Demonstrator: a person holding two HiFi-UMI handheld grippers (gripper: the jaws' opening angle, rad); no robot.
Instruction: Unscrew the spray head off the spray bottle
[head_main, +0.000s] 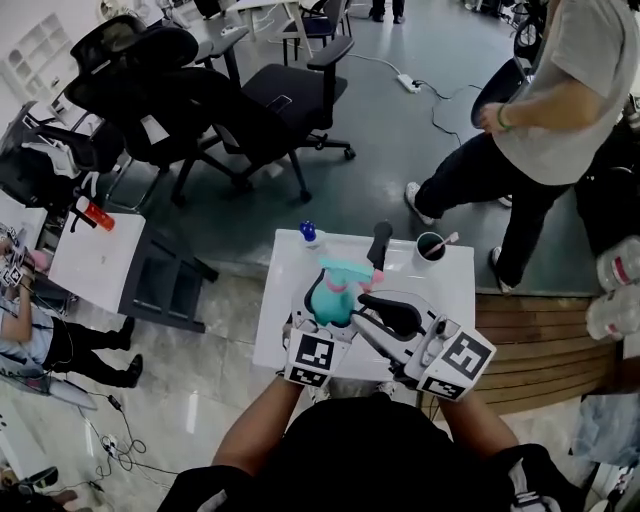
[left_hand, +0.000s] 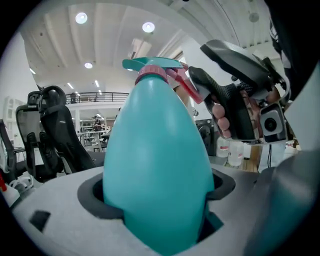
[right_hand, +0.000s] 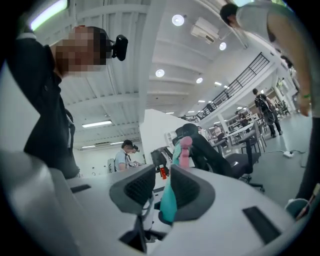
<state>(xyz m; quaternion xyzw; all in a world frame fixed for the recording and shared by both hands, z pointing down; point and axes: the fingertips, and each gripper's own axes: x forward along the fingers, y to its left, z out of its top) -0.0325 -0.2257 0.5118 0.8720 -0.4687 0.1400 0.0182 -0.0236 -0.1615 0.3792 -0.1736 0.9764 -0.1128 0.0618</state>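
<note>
Head view shows a white table (head_main: 290, 300) at the centre of the frame, with a teal spray bottle (head_main: 328, 303) raised over it between the two tools. The left tool (head_main: 325, 325) is clamped on the bottle's body. In the left gripper view the wide teal body (left_hand: 157, 140) fills the space between the left tool's (left_hand: 157, 187) dark pads and presses against both. The bottle's neck runs towards the top of that frame and ends in the teal and pink spray head (left_hand: 155, 67). The right tool (head_main: 372, 305) reaches in from the lower right of the head view to the spray head (head_main: 345, 272). In the right gripper view the right tool's (right_hand: 159, 185) jaws stand partly spread around a thin teal part of the spray head (right_hand: 170, 197). That part lies against one pad, and a gap shows at the other. At the far edge of the table stand a small blue-capped bottle (head_main: 308, 232), an upright black object (head_main: 379, 245) and a dark cup (head_main: 432, 247). A person (head_main: 530, 110) stands at the upper right, and office chairs (head_main: 200, 90) stand at the upper left.
</note>
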